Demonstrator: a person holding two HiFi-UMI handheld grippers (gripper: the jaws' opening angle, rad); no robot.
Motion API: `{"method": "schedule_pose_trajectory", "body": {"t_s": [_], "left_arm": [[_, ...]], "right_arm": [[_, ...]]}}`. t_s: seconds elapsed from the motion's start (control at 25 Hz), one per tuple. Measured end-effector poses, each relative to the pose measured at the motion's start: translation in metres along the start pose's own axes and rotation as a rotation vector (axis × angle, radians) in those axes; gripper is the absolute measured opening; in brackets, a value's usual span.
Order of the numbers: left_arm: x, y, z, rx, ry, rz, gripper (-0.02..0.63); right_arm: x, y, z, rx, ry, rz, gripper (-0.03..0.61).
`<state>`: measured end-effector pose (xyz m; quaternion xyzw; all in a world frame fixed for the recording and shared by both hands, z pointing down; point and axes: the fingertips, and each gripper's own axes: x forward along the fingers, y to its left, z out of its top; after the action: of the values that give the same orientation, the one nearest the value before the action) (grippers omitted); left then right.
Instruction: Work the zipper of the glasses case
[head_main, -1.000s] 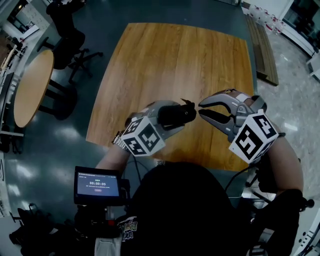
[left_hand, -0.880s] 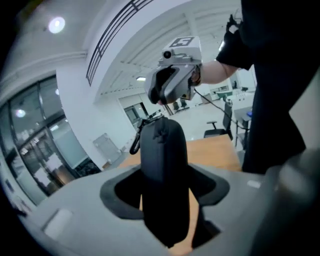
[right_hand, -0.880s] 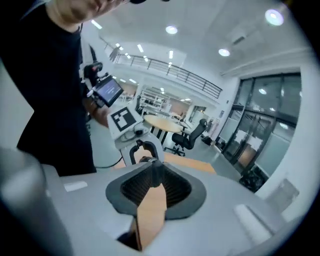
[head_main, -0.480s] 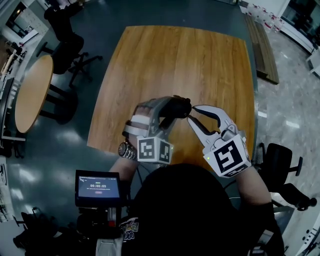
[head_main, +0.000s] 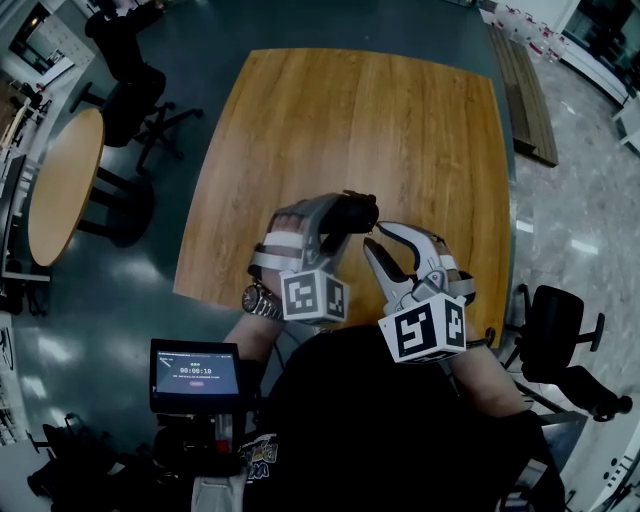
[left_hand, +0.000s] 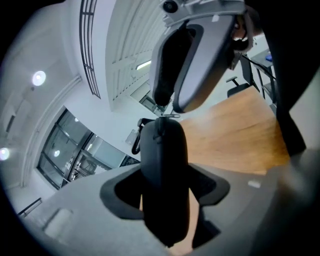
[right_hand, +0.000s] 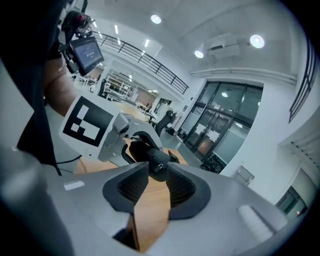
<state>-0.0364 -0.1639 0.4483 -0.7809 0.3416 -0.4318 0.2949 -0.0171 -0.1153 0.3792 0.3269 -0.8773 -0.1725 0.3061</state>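
Note:
My left gripper (head_main: 336, 222) is shut on a black glasses case (head_main: 358, 210), held in the air above the near edge of the wooden table (head_main: 350, 120). In the left gripper view the case (left_hand: 162, 165) stands upright between the left gripper's (left_hand: 165, 187) jaws, with the small metal zipper pull (left_hand: 165, 114) at its top. My right gripper (head_main: 369, 241) points up at the case's end from below right, and its jaws are opening. In the right gripper view the case's end (right_hand: 150, 156) sits at the tips of the right gripper (right_hand: 156, 171), with a gap at the pads.
A round table (head_main: 65, 180) and office chairs (head_main: 140, 90) stand to the left on the dark floor. A wooden bench (head_main: 525, 95) lies at the right, another chair (head_main: 555, 330) nearer me. A small screen (head_main: 195, 372) hangs at my chest.
Both grippers have come closer to my body. The right gripper swung from the case's right side to below it and its jaws have spread. The left gripper turned with the case.

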Motion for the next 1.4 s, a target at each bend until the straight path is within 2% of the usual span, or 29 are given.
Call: {"method": "schedule_pose_trajectory", "body": {"t_s": [0.08,0.2,0.28,0.48,0.68,0.76,0.88,1.0,1.12,1.28,1.4], "left_arm": [[0.0,-0.003,0.002,-0.012,-0.003,-0.012,0.262],[0.005,-0.011,0.005,-0.027,-0.02,-0.05,0.264],[0.006,-0.015,0.003,-0.041,-0.023,-0.077,0.262],[0.004,-0.016,-0.001,-0.056,-0.023,-0.095,0.262],[0.007,-0.018,-0.002,-0.068,-0.027,-0.095,0.262],[0.006,-0.016,-0.002,-0.057,-0.033,-0.085,0.264],[-0.002,-0.008,0.002,-0.018,-0.07,-0.025,0.262],[-0.013,0.0,0.011,-0.01,-0.163,0.036,0.259],[-0.029,0.006,0.02,0.005,-0.281,0.078,0.258],[-0.045,0.009,0.028,-0.013,-0.386,0.1,0.252],[-0.058,0.012,0.034,-0.076,-0.464,0.081,0.252]], "right_arm": [[0.005,0.003,-0.003,-0.065,0.012,-0.033,0.117],[0.009,0.006,-0.015,-0.242,0.055,-0.079,0.104],[0.011,0.007,-0.02,-0.312,0.065,-0.086,0.093],[0.01,0.001,-0.025,-0.319,0.065,-0.082,0.017],[0.007,-0.001,-0.023,-0.322,0.036,-0.079,0.012],[0.006,0.001,-0.02,-0.249,0.013,-0.043,0.009],[0.001,-0.001,-0.014,-0.013,-0.055,0.071,0.008],[-0.007,-0.006,-0.007,0.205,-0.146,0.156,0.006],[-0.013,-0.015,-0.004,0.328,-0.195,0.167,0.006],[-0.022,-0.019,0.001,0.532,-0.3,0.246,0.006],[-0.028,-0.022,0.008,0.695,-0.368,0.321,0.008]]}}
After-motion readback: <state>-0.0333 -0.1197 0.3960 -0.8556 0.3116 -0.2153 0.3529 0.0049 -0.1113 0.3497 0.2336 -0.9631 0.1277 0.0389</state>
